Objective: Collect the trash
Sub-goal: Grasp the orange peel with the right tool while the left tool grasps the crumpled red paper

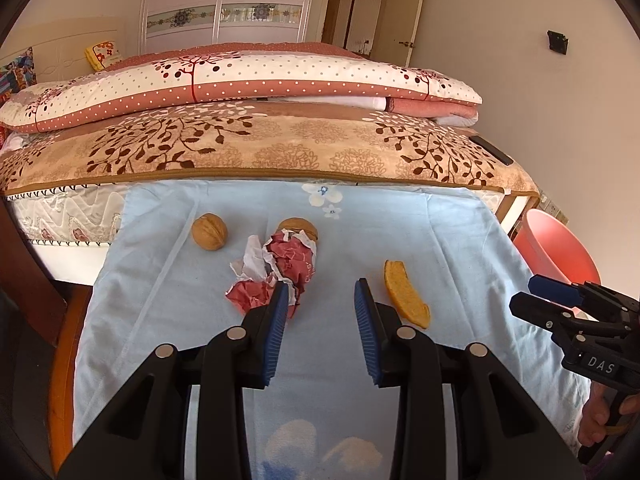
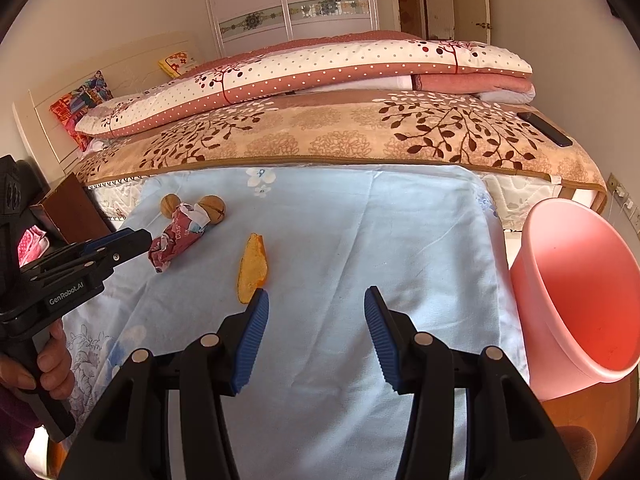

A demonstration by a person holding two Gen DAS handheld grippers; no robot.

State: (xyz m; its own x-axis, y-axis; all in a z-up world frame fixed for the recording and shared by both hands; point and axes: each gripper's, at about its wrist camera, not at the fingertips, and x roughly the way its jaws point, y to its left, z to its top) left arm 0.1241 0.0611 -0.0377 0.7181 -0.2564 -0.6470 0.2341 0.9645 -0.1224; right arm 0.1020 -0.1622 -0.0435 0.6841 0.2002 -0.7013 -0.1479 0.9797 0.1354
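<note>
A crumpled red and white wrapper (image 1: 276, 270) (image 2: 180, 236) lies on the light blue cloth (image 1: 440, 232) (image 2: 360, 220). Two walnuts (image 1: 209, 231) (image 1: 298, 227) (image 2: 170, 203) (image 2: 212, 207) sit just behind it. An orange peel (image 1: 406, 294) (image 2: 253, 267) lies to the right of the wrapper. My left gripper (image 1: 322, 294) (image 2: 138, 238) stands open, its left pad at the wrapper's near edge, nothing between the pads. My right gripper (image 2: 316, 300) (image 1: 536, 292) is open too, its left fingertip just in front of the peel. A pink bin (image 2: 576, 292) (image 1: 556, 248) stands tilted at the cloth's right side.
Behind the cloth is a bed with a brown leaf-patterned blanket (image 1: 280, 144) and folded quilts (image 1: 240, 76). A dark phone (image 2: 546, 128) lies on the blanket's right end. A person's hand (image 2: 48, 364) holds the left gripper's handle. A wooden edge (image 1: 64, 344) borders the cloth at left.
</note>
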